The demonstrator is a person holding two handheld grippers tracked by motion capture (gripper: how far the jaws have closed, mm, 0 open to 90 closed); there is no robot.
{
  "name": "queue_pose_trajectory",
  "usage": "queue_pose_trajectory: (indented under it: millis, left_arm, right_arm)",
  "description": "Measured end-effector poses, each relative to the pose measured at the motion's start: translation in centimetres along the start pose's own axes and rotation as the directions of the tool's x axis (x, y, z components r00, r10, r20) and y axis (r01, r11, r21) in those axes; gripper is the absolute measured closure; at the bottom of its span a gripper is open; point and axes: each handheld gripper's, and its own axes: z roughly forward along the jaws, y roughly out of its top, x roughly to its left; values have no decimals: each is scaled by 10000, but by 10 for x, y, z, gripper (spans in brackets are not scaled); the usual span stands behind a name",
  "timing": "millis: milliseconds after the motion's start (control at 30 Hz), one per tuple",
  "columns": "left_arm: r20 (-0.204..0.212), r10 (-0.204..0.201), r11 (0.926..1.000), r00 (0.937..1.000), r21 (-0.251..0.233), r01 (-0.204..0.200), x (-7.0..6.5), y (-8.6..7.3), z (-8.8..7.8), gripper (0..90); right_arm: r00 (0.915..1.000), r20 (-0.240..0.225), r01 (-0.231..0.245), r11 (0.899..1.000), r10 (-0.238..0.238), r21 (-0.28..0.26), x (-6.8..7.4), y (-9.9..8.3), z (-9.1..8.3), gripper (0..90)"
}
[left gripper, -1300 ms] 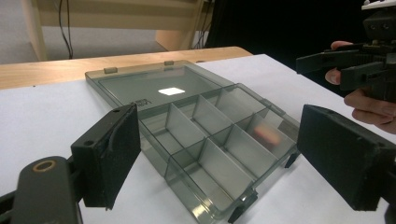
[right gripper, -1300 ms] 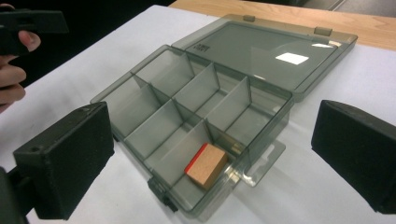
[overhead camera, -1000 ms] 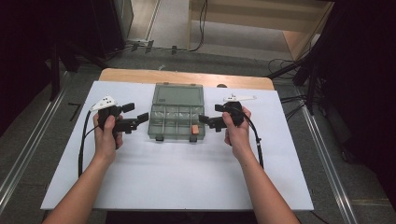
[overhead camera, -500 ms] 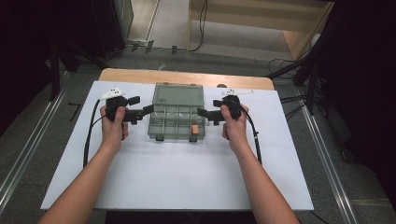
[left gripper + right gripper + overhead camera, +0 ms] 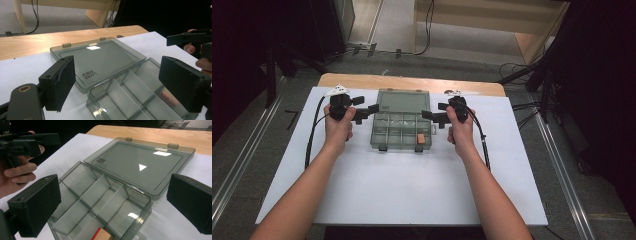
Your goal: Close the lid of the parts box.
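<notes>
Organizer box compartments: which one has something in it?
The front-row compartment of the organizer box nearest the right tool: it holds an orange block; the others look empty.

surface: a wooden top [image 5: 362, 80] with a big white sheet [image 5: 402, 185] that covers most of it
floor: grey [image 5: 242, 150], with metal rails [image 5: 562, 170] along both sides of the surface
cables: black ones [image 5: 428, 25] lie on the floor behind the surface
wooden furniture: a light brown piece [image 5: 492, 20] stands at the back
</notes>
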Motion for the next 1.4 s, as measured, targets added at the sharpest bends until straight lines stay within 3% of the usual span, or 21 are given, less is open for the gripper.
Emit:
queue_pose_trajectory:
  millis: [433,600,800,1067,1400]
  left_arm:
    - [-350,-672,9976,9971,145,677,17,8,15,181]
    - [-546,-1181,9922,9915,340,1201,24,7,24,231]
    - [-789,-1422,9870,9867,640,1474,28,4,35,288]
    - [-1099,-1591,9804,9811,993,1701,33,-2,45,320]
    - [-1145,-1945,9696,9742,1276,2086,39,-8,55,387]
  right_arm:
    - [9983,-87,-573,9984,573,31,-15,9,11,13]
    - [9962,-9,-874,9960,874,159,-20,10,16,53]
    - [9919,123,-1264,9915,1261,296,-25,11,24,122]
    - [9819,641,-1817,9819,1782,542,-35,9,34,265]
    - [9702,1218,-2198,9723,2094,799,-44,5,46,356]
